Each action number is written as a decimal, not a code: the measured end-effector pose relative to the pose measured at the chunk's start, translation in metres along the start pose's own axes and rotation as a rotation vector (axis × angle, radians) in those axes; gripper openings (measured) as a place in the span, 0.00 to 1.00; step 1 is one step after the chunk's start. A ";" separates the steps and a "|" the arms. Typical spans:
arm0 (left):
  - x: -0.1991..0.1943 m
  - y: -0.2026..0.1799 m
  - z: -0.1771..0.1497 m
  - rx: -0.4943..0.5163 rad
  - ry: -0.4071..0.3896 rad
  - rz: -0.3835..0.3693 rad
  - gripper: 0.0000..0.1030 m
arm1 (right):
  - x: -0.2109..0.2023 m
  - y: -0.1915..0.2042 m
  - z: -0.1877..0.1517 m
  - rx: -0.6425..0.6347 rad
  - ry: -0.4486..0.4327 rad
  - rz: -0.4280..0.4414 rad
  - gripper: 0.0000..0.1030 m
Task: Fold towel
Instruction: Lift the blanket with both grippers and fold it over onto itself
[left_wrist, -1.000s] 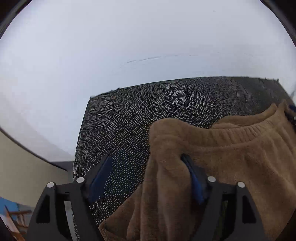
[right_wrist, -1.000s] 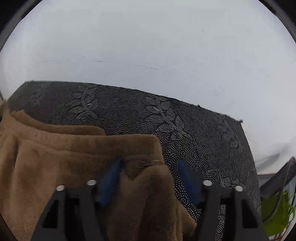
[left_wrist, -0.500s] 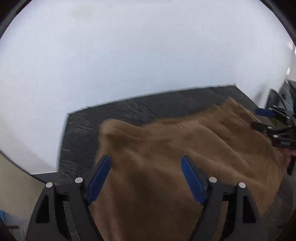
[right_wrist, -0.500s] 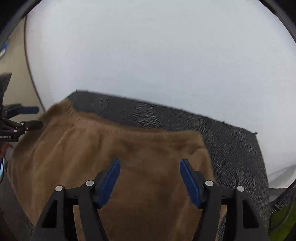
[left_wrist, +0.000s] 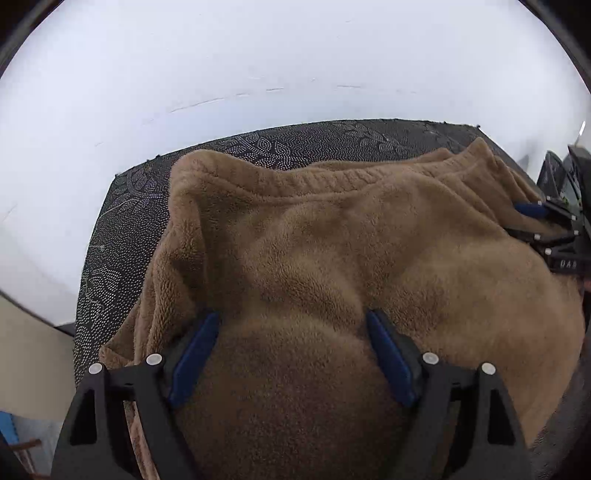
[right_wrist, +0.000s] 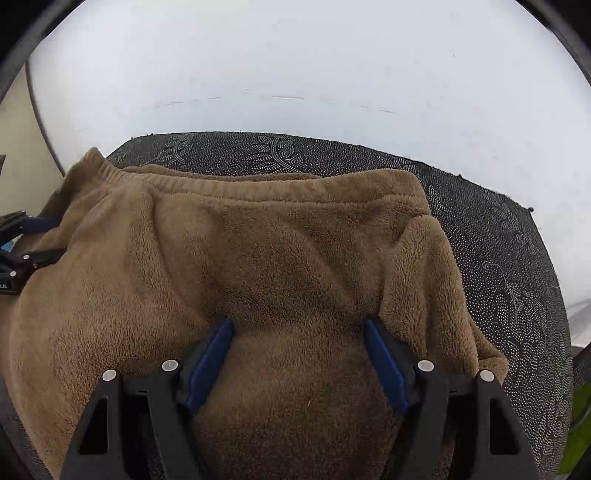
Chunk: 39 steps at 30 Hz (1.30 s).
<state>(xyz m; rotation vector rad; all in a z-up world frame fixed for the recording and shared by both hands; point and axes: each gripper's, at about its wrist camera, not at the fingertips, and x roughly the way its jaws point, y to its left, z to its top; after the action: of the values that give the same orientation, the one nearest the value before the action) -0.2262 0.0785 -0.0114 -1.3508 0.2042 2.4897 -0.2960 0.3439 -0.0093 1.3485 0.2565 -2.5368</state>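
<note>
Left gripper (left_wrist: 291, 326) and right gripper (right_wrist: 298, 334) jaws opening wide over folded towel (left_wrist: 332, 258) on mat (left_wrist: 122, 221), gripping nothing, fold laid

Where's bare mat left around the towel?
Bare dark mat shows as strips left of, right of and behind the brown towel. The white table beyond is bare. The middle is covered.

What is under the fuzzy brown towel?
Under the brown towel lies a dark mat with a dotted leaf pattern, showing along its far edge and sides. The mat rests on a white table. Whatever else sits beneath the towel's middle is covered.
</note>
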 end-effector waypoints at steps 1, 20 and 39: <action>-0.007 0.000 0.005 -0.007 -0.013 -0.007 0.84 | -0.005 0.003 0.004 0.003 -0.004 -0.015 0.73; 0.064 0.027 0.045 -0.055 0.054 0.084 0.97 | 0.048 0.017 0.068 0.054 0.042 0.002 0.77; 0.060 0.026 0.046 -0.025 0.030 0.134 0.99 | 0.042 0.014 0.063 0.068 0.005 0.012 0.78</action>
<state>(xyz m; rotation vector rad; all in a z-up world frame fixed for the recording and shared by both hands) -0.3022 0.0776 -0.0367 -1.4289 0.2797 2.5909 -0.3638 0.3070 -0.0103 1.3764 0.1634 -2.5540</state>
